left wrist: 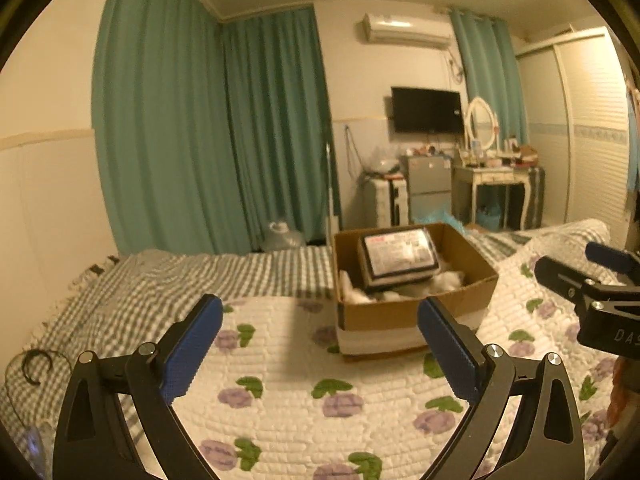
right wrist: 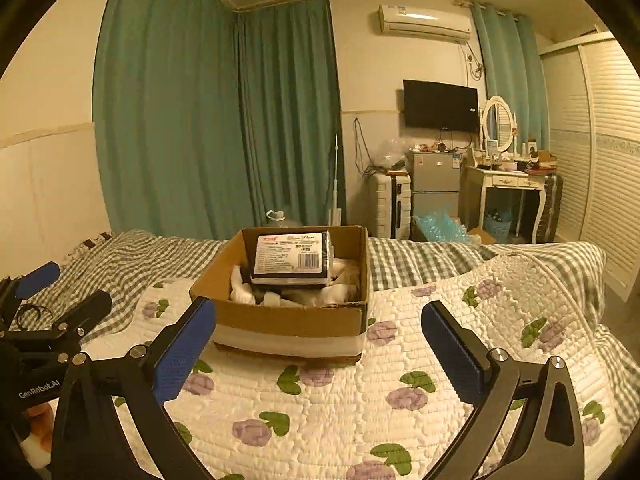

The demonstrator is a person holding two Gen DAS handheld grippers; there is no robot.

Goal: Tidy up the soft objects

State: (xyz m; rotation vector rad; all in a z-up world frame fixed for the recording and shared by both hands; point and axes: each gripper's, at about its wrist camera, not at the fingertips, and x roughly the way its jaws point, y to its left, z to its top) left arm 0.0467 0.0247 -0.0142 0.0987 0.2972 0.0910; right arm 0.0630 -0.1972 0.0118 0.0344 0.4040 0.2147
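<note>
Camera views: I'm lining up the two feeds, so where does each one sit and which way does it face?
Left wrist: sits on the left claw, looking along its open blue pads over the floral quilt at the cardboard box; the right claw shows at the right edge.
Right wrist: sits on the right claw, facing the same box more head-on; the left claw shows at the left edge.
Shared: the box, the black packet in it, the quilt, the green curtains.
</note>
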